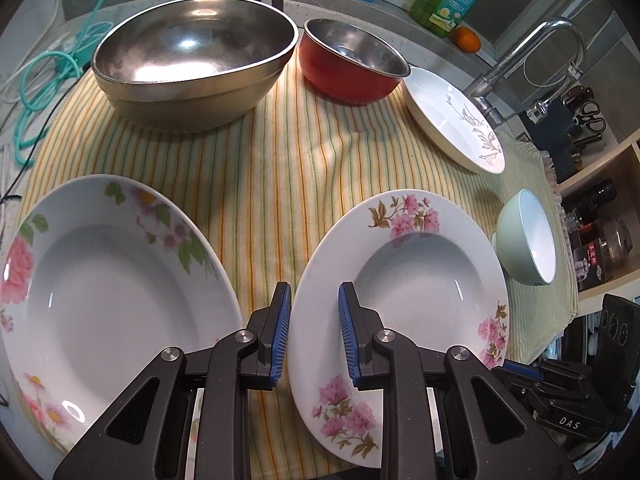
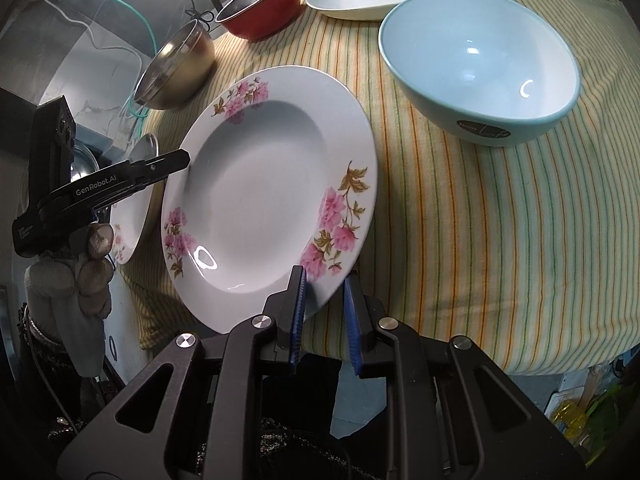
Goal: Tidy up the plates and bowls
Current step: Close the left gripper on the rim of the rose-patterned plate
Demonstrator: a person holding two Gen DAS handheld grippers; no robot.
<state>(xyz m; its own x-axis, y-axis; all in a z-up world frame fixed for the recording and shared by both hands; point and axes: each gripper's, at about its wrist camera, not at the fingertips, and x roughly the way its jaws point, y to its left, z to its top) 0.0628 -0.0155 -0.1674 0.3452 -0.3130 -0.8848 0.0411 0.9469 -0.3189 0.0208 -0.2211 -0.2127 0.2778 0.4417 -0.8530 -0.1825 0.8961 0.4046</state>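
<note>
A white deep plate with pink flowers (image 1: 416, 292) is tilted above the striped cloth (image 1: 280, 168). My left gripper (image 1: 314, 312) is shut on its left rim. My right gripper (image 2: 326, 300) is shut on the near right rim of the same plate (image 2: 256, 200). In the right wrist view the left gripper (image 2: 168, 162) shows at the plate's far edge, held by a gloved hand (image 2: 92, 264). A second flowered plate (image 1: 100, 292) lies to the left on the cloth.
At the back stand a large steel bowl (image 1: 196, 52) and a red bowl (image 1: 352, 64). A white leaf-pattern plate (image 1: 452, 120) and a pale blue bowl (image 2: 480, 68) sit to the right. A faucet (image 1: 520, 52) rises beyond the cloth, with shelves further right.
</note>
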